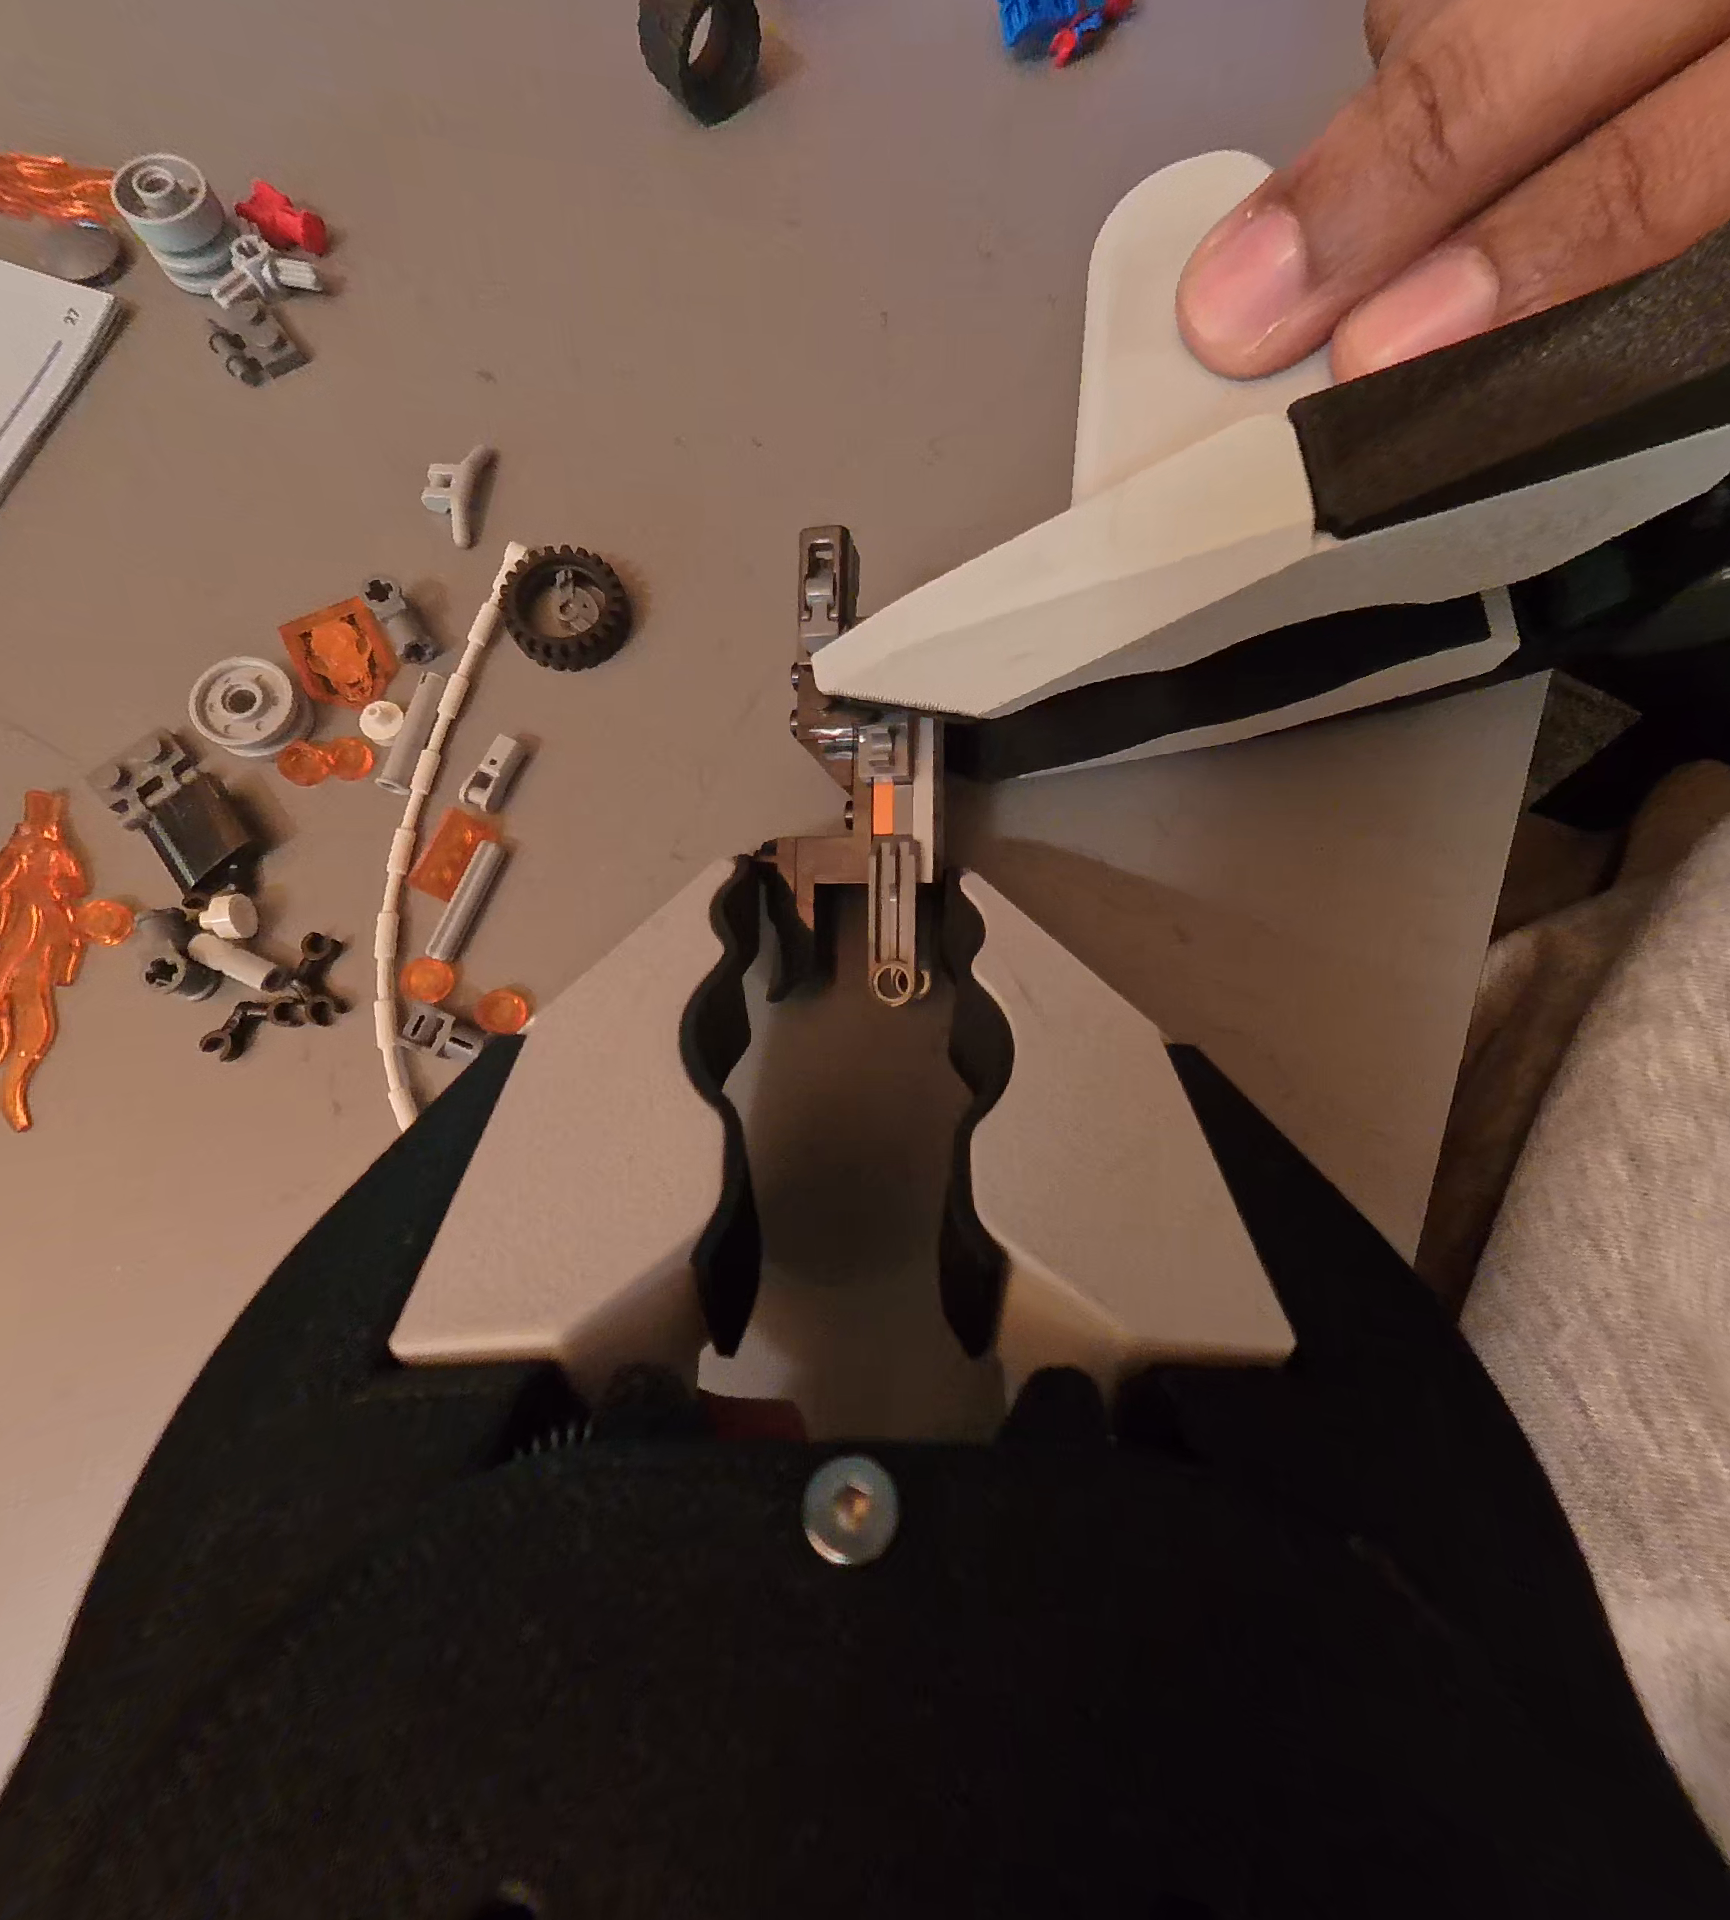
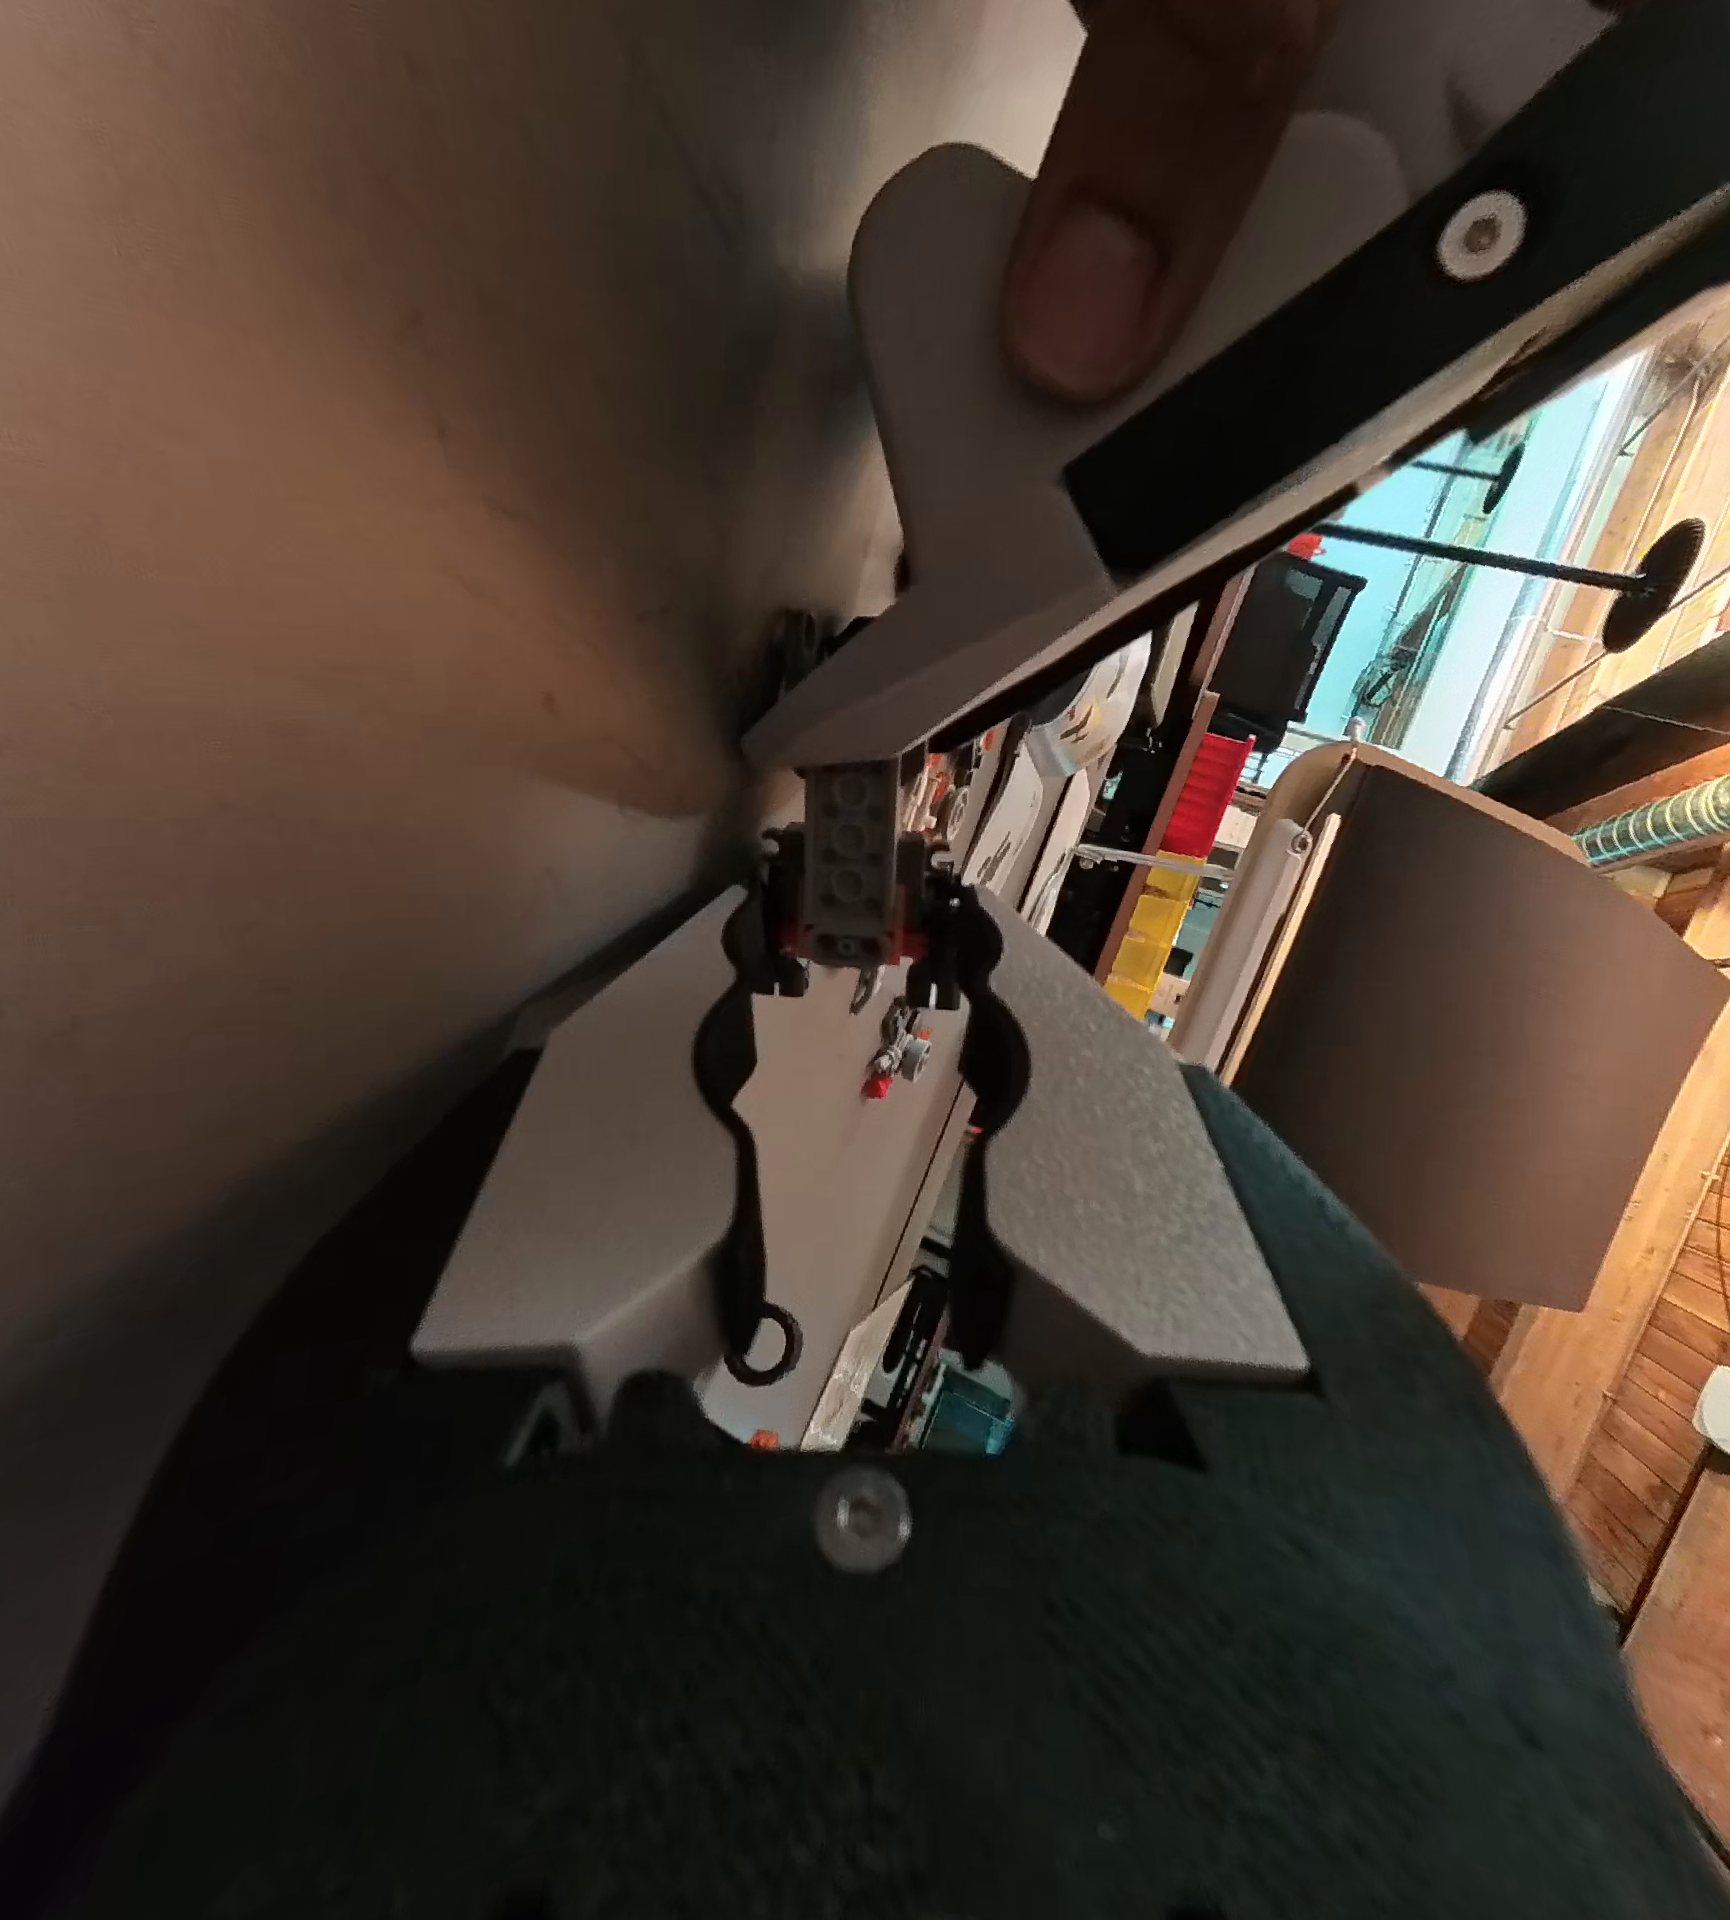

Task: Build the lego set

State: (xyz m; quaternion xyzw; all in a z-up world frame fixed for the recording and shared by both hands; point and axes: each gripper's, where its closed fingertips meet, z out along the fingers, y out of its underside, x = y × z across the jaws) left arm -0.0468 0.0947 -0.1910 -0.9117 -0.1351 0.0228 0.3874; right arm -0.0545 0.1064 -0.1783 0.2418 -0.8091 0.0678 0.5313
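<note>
Now | left tool (image 1: 856, 894) clamps lego assembly (image 1: 856, 748) upright | right tool (image 2: 856, 935) grips it, angled across

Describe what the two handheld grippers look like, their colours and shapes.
Both match. The left gripper has a wide black body with a silver screw in the middle, and two pale grey wedge-shaped fingers lined with wavy black rubber pads. The right gripper is the same build: black body, silver screw, grey fingers, wavy black pads. No cables or sleeves show.
</note>
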